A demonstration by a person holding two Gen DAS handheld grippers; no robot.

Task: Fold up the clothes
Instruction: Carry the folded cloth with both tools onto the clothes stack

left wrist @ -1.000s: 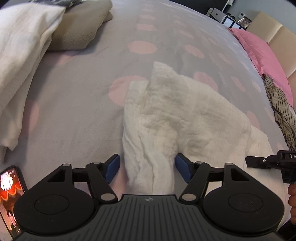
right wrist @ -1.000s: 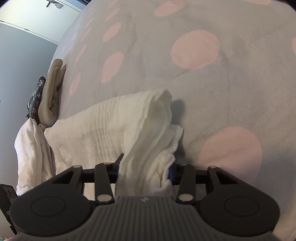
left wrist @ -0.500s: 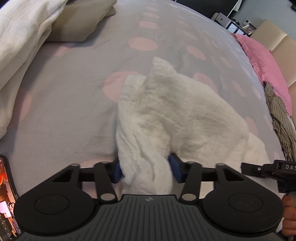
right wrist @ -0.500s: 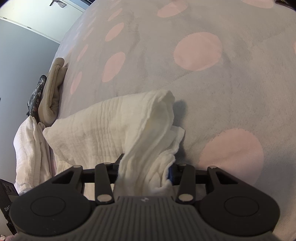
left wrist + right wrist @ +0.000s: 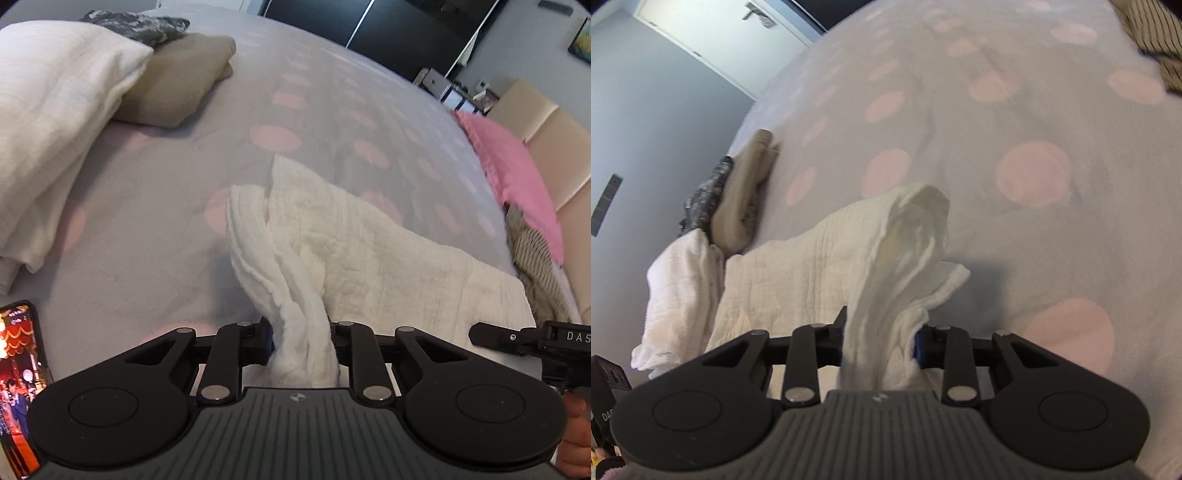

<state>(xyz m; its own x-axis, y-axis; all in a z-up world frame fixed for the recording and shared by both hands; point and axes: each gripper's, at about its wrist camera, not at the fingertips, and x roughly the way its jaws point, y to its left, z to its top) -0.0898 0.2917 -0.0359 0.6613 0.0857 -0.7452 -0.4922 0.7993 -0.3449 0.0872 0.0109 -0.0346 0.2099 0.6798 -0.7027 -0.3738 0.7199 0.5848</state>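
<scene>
On the bed [image 5: 155, 236], a folded stack [image 5: 74, 110] sits far left as your left tool [image 5: 301, 341] is clamped on one bunched end of the white cloth [image 5: 369, 258]; your right tool [image 5: 879, 341] is clamped on the other end. The cloth sags between them, its middle resting on the spotted cover. Uneven pull could drag a thick wad from either grip, or lay the fold crooked.
</scene>
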